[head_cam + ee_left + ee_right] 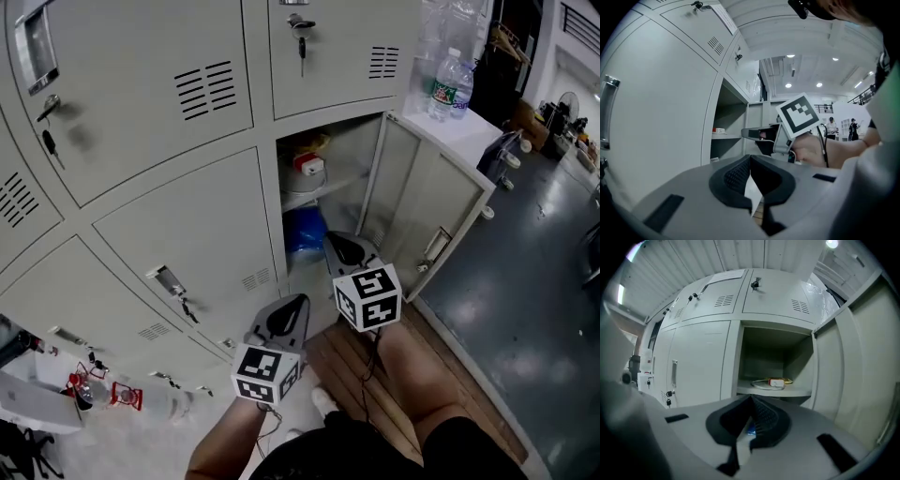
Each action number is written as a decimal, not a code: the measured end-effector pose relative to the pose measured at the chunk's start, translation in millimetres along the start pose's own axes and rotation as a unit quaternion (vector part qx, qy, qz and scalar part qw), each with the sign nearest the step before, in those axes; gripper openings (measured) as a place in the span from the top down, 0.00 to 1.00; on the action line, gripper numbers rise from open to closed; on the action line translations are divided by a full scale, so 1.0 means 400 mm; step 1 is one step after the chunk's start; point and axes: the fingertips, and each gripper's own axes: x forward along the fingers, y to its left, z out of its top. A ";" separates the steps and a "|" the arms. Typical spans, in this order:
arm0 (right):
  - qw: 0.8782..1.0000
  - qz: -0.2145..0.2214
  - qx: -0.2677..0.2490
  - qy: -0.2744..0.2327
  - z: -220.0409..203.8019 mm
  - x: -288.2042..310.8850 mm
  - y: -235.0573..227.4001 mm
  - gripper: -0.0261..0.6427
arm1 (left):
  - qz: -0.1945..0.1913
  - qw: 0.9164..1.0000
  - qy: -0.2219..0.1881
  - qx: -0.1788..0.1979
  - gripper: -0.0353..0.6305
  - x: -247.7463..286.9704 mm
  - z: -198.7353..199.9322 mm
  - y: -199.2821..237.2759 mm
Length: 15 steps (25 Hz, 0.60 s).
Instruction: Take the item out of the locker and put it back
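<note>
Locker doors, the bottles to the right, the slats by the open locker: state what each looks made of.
Locker doors: painted sheet metal, probably steel. They are pale matte grey with punched vent slots and keyed locks. Bottles: clear plastic, see-through with printed labels. Slats: apparently wood, shown by brown parallel boards with gaps between them.

Left tool [289,309] and right tool [343,246] side by side, jaws together, empty.

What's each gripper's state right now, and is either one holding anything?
Left gripper: closed, jaws together, nothing held.
Right gripper: closed, jaws together, nothing held.
</note>
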 end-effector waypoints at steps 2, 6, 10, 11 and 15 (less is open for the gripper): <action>1.000 0.000 0.010 0.005 -0.025 -0.037 0.035 0.96 | -0.005 1.000 0.005 -0.004 0.94 -0.032 -0.018 -0.012; 0.999 -0.003 0.032 0.016 -0.077 -0.105 0.094 0.96 | -0.017 1.000 0.014 -0.007 0.94 -0.090 -0.053 -0.036; 0.998 -0.008 0.049 0.033 -0.131 -0.168 0.135 0.96 | -0.021 0.999 0.026 -0.015 0.94 -0.135 -0.098 -0.048; 0.998 -0.009 0.051 0.037 -0.140 -0.181 0.143 0.96 | -0.021 0.999 0.028 -0.018 0.94 -0.142 -0.107 -0.049; 0.998 -0.012 0.044 0.048 -0.168 -0.229 0.164 0.96 | -0.018 0.999 0.033 -0.028 0.94 -0.163 -0.131 -0.058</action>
